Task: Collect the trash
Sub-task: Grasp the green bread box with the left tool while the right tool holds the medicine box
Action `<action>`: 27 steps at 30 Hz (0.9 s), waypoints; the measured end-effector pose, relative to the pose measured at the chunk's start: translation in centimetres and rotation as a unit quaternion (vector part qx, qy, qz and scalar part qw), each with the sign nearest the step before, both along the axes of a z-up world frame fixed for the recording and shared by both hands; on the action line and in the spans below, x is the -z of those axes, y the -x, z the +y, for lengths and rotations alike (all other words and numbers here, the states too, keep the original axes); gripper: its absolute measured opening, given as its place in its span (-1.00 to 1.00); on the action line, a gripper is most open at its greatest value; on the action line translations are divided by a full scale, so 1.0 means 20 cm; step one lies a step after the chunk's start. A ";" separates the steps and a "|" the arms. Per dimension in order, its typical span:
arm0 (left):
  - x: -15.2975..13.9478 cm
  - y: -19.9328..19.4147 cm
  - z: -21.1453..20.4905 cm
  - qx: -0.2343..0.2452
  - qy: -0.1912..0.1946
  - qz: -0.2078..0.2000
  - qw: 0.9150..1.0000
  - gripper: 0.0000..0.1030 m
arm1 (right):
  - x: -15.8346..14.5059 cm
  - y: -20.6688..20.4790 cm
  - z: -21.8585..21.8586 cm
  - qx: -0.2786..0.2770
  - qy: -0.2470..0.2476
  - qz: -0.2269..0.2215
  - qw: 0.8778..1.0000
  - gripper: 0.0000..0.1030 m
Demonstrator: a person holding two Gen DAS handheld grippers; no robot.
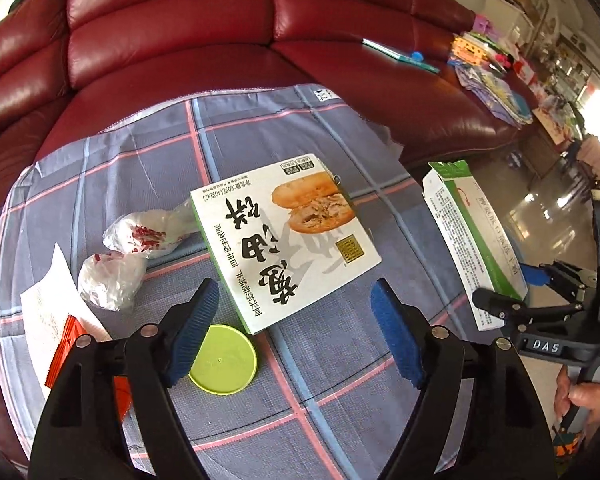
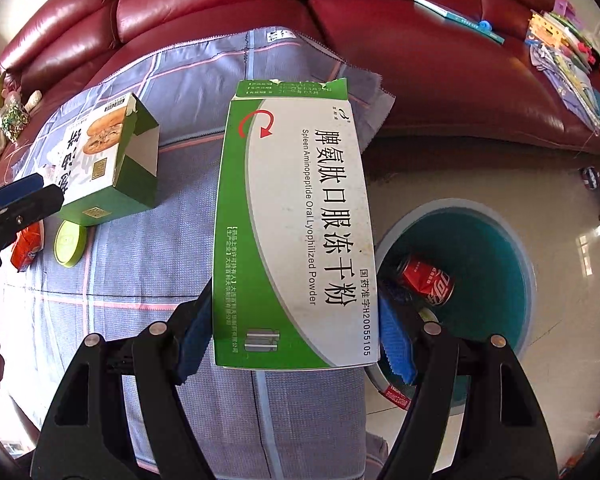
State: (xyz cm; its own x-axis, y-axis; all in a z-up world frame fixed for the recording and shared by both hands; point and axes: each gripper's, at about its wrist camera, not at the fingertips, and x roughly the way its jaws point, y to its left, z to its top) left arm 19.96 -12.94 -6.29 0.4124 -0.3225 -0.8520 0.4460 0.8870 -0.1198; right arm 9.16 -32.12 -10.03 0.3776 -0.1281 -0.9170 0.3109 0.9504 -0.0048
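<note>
right gripper (image 2: 296,344): jaws clamped on medicine box (image 2: 296,216), bin (image 2: 528,280) just right of them | left gripper (image 1: 296,324): jaws apart, empty, food box (image 1: 284,240) just ahead | risk: long box held by its end may swing, missing the bin

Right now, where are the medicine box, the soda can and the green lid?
medicine box (image 2: 296,216): right wrist view, middle of its printed face.
soda can (image 2: 426,280): right wrist view, its red side, in the bin.
green lid (image 1: 224,360): left wrist view, its flat top.
</note>
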 end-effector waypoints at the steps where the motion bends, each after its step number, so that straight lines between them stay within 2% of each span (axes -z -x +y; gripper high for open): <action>1: -0.02 -0.01 -0.02 -0.007 -0.003 0.001 1.000 0.54 | 0.00 0.01 -0.01 0.000 -0.003 -0.003 1.000 0.34; 6: -0.06 -0.08 -0.22 -0.026 -0.035 0.008 0.999 0.54 | 0.01 0.04 -0.09 -0.001 -0.018 -0.013 1.000 0.34; 10: 0.01 -0.15 -0.37 -0.047 -0.074 0.012 0.996 0.54 | 0.03 0.06 -0.14 0.000 -0.027 -0.016 1.000 0.34; 14: 0.07 -0.16 -0.44 -0.072 -0.125 -0.012 0.989 0.54 | 0.04 0.08 -0.18 -0.001 -0.034 -0.017 0.999 0.34; 18: 0.08 -0.12 -0.36 -0.088 -0.146 -0.024 0.985 0.54 | 0.05 0.08 -0.19 -0.005 -0.042 -0.020 0.999 0.34; 27: 0.09 -0.01 0.04 -0.141 -0.137 -0.008 0.980 0.60 | 0.03 0.06 -0.09 -0.026 -0.047 -0.028 0.998 0.34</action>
